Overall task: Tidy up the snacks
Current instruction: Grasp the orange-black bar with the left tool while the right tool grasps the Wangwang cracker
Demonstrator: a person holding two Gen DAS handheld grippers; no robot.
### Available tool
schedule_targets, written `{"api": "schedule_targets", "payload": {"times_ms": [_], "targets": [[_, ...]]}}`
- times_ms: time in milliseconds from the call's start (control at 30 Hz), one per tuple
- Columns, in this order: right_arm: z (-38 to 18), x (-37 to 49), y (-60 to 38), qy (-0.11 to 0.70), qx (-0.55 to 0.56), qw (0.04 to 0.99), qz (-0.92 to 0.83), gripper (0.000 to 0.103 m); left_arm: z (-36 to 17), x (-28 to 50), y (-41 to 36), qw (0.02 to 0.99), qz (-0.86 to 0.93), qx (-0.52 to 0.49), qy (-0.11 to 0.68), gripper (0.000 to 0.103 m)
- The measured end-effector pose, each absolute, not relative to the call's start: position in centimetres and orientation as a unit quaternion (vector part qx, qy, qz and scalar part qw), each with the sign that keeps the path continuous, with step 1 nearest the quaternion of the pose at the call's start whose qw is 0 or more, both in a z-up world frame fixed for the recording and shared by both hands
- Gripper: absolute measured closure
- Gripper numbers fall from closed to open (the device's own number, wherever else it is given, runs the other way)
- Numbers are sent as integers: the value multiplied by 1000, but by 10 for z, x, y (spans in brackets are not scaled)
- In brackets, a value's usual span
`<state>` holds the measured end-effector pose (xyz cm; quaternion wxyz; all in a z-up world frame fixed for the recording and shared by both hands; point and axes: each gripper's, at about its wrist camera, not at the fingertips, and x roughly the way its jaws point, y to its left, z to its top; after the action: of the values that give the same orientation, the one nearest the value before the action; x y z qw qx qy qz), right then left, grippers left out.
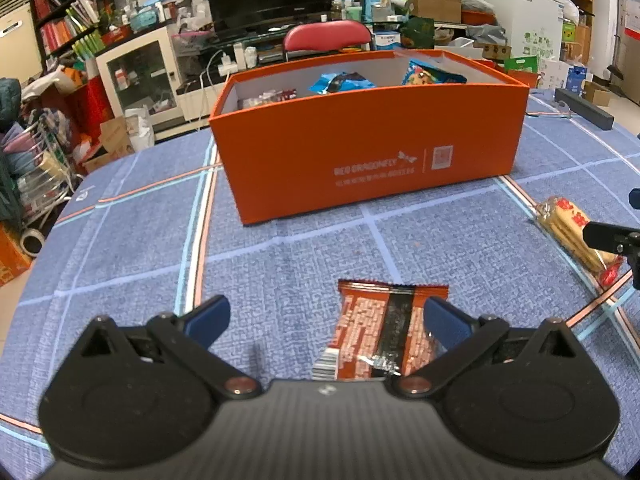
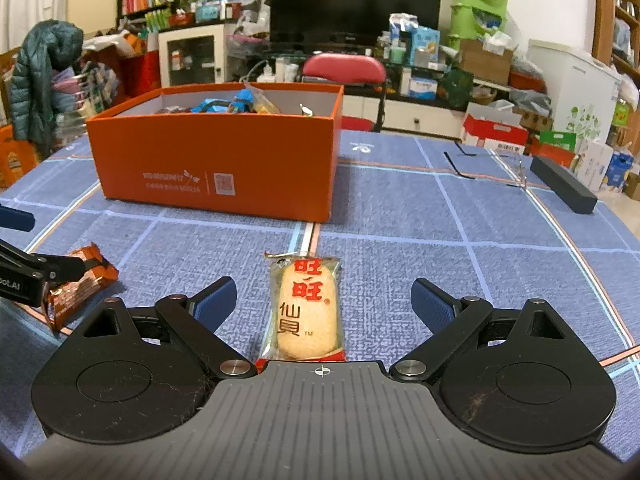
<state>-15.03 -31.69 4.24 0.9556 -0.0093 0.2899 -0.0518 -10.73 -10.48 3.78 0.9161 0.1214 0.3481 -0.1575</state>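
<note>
An orange box (image 1: 360, 148) (image 2: 216, 160) stands on the blue checked tablecloth with several snack packets inside. My left gripper (image 1: 326, 318) is open; an orange-brown snack packet (image 1: 380, 328) (image 2: 80, 288) lies flat between its fingers, nearer the right fingertip. My right gripper (image 2: 323, 300) is open too, and a clear rice cracker packet (image 2: 306, 308) (image 1: 576, 236) with red characters lies on the cloth between its blue pads, touching neither. The left gripper's fingertip shows at the left edge of the right wrist view, beside the orange-brown packet.
A long black bar (image 2: 562, 188) (image 1: 584, 106) lies at the table's far right. A red chair (image 2: 344, 70) stands behind the box. Shelves, a television and cluttered boxes fill the room beyond. Bare cloth (image 1: 132, 216) lies left of the box.
</note>
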Motion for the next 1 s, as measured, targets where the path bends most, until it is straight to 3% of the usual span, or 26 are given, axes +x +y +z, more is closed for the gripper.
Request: {"api": "schedule_targets", "payload": {"times_ms": [267, 300, 367, 467, 667, 700, 733, 800, 833, 867, 900, 1000], "targets": [[33, -141, -316, 315, -11, 948, -39, 22, 36, -119, -94, 905, -218, 130, 342, 1], [31, -137, -317, 321, -4, 946, -36, 24, 33, -118, -92, 903, -221, 125, 347, 1], [29, -130, -318, 329, 3, 944, -30, 40, 29, -112, -92, 902, -221, 123, 350, 2], [25, -126, -315, 337, -6, 941, -25, 49, 24, -105, -94, 899, -223, 123, 356, 7], [20, -125, -316, 346, -1, 938, -18, 49, 22, -97, -98, 893, -260, 79, 360, 11], [20, -125, -316, 347, 1, 938, -16, 49, 22, -97, -100, 890, -266, 75, 362, 14], [19, -124, -316, 351, 2, 936, -13, 53, 21, -97, -102, 887, -271, 76, 367, 24], [19, -123, -315, 352, 1, 936, -7, 63, 17, -100, -108, 885, -273, 92, 365, 32], [20, -122, -314, 352, -1, 936, -7, 79, 16, -102, -112, 885, -275, 106, 360, 34], [21, -122, -314, 351, -2, 936, -6, 81, 16, -104, -113, 885, -279, 108, 356, 39], [21, -121, -313, 352, -4, 936, -6, 82, 16, -104, -113, 884, -284, 99, 358, 51], [23, -123, -307, 349, -26, 937, -5, 83, 17, -106, -115, 885, -283, 101, 356, 52]]}}
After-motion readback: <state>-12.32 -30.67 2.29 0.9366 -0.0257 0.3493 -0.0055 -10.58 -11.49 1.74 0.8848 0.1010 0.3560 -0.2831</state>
